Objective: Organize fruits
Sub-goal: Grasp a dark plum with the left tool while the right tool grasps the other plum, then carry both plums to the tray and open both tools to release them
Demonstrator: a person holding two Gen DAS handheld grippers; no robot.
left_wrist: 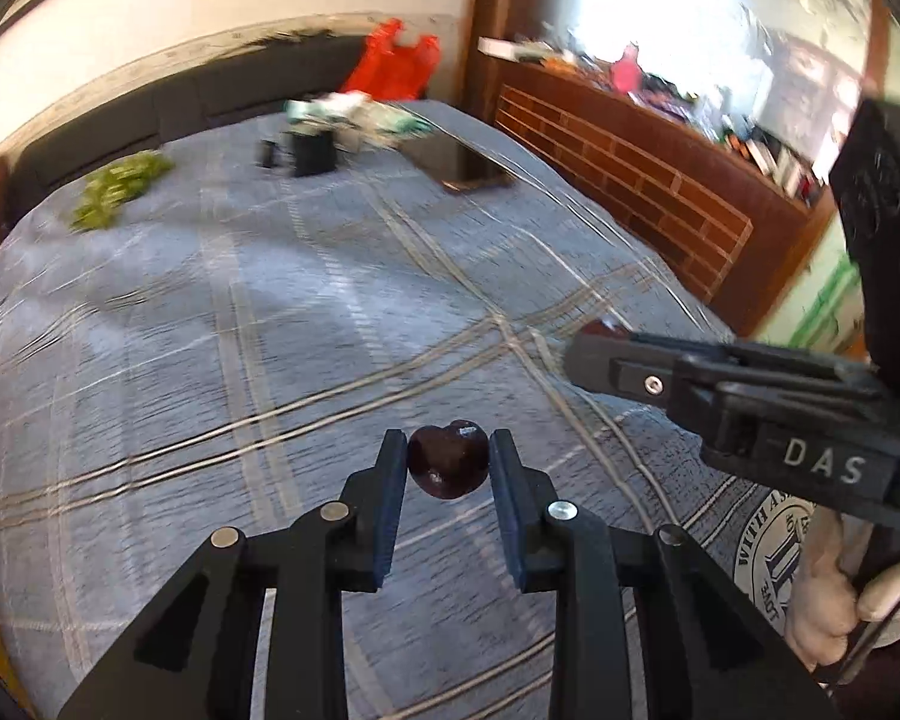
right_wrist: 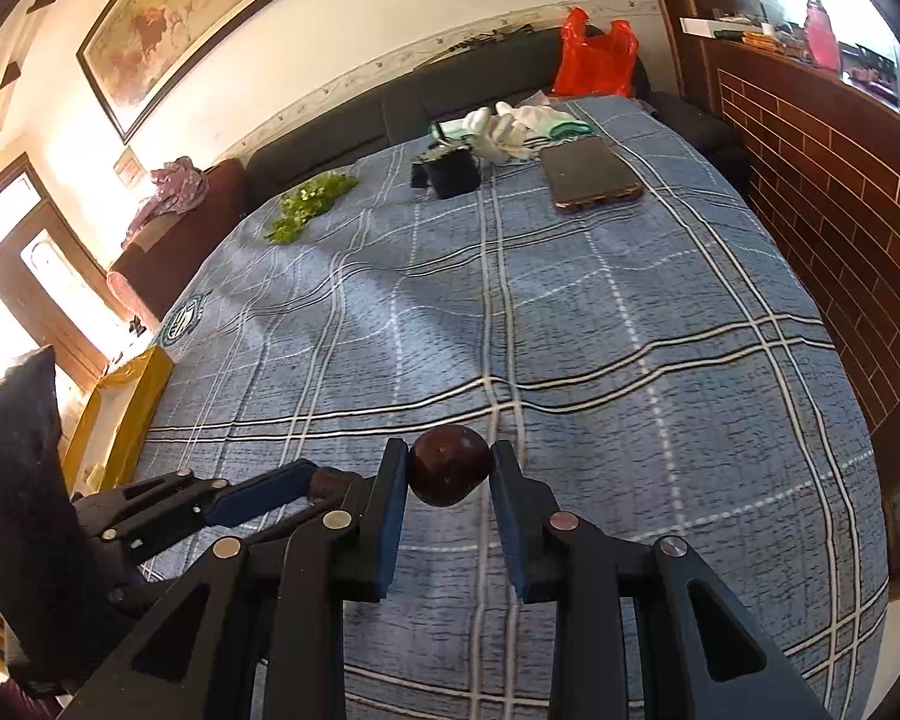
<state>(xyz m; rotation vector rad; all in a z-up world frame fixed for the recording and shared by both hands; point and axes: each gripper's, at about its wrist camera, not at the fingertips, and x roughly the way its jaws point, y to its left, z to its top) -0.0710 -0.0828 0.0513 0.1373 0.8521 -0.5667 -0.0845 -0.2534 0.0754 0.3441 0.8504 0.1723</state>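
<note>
A blue plaid bedspread (right_wrist: pixel 570 330) lies under both grippers. My left gripper (left_wrist: pixel 447 450) is shut on a small dark red fruit (left_wrist: pixel 448 471) with a dimple on top; both pads touch its sides. My right gripper (right_wrist: pixel 448 450) is shut on a round dark red fruit (right_wrist: pixel 448 471) of its own. In the left wrist view the right gripper (left_wrist: pixel 576 351) reaches in from the right, with a sliver of its fruit (left_wrist: pixel 606 327) showing at the tip. In the right wrist view the left gripper (right_wrist: pixel 321 483) comes in at the lower left. A green bunch (right_wrist: pixel 309 204) lies far back on the left.
At the far end of the bed lie a phone (right_wrist: pixel 594 177), a small black box (right_wrist: pixel 450 171), white gloves (right_wrist: pixel 510 126) and a red plastic bag (right_wrist: pixel 594 54). A yellow box (right_wrist: pixel 126 396) sits off the bed's left edge. A brick-patterned wooden ledge (right_wrist: pixel 840 180) runs along the right side.
</note>
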